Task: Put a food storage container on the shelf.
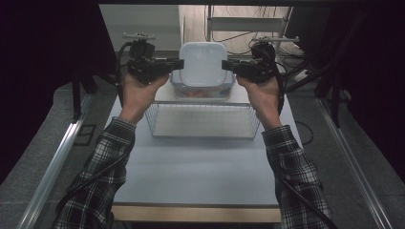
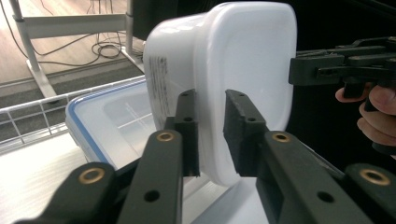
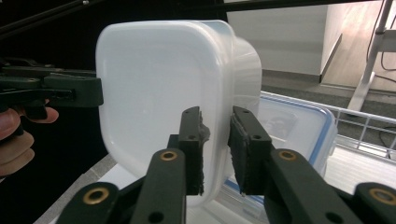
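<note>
A white plastic container [image 1: 203, 62] hangs tipped on its side, its flat rounded-square face turned toward the person. My left gripper [image 1: 179, 63] comes in level from the left and is shut on the container's left rim. In the left gripper view the rim [image 2: 243, 70] sits between the pads of my left gripper [image 2: 212, 130]. My right gripper [image 1: 225, 64] is shut on the opposite rim. The right gripper view shows the container [image 3: 159, 84] clamped between the jaws of my right gripper [image 3: 215, 140]. Each gripper view also shows the other gripper [image 2: 336, 67] [image 3: 56, 91] across the container.
Just below the white container sits a clear lidded box with a blue seal [image 1: 203, 89] [image 2: 107, 121] [image 3: 299, 126]. A wire basket [image 1: 203, 121] stands on the pale table [image 1: 200, 162] nearer the person. Dark curtains flank the table, and cables and a metal frame lie on the floor beyond.
</note>
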Action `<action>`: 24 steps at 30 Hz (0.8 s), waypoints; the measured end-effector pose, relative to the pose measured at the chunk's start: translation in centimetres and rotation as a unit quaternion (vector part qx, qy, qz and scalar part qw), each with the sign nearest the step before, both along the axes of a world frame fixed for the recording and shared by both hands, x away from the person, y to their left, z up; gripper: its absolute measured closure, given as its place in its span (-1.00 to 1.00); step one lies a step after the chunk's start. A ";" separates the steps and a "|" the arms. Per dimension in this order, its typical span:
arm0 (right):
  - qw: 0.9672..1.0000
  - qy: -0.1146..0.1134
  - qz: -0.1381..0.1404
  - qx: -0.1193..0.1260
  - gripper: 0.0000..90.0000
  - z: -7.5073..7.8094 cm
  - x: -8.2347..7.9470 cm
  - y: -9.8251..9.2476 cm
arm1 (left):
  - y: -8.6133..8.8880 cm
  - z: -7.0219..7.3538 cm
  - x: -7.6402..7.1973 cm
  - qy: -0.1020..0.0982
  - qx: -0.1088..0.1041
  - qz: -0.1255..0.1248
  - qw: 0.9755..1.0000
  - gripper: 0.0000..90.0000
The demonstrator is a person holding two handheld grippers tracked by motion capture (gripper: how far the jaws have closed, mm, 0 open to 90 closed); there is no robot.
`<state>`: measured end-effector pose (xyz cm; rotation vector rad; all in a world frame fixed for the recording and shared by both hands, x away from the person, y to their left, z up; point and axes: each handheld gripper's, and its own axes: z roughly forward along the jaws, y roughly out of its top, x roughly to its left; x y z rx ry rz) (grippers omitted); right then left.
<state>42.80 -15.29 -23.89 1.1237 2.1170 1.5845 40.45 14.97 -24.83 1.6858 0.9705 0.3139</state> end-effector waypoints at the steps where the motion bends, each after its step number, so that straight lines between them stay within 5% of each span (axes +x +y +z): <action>1: 1.000 -0.001 -0.001 0.001 0.60 0.0 0.1 0.1 | 0.0 0.0 0.1 0.000 0.000 0.001 1.000 0.64; 18: 1.000 -0.001 -0.020 0.001 0.38 -0.1 1.7 1.0 | -0.4 0.0 2.3 0.006 0.007 0.007 1.000 0.44; 24: 0.999 -0.002 -0.036 -0.012 0.32 -0.4 2.3 1.6 | -0.5 -0.3 3.3 0.017 0.007 0.016 1.000 0.23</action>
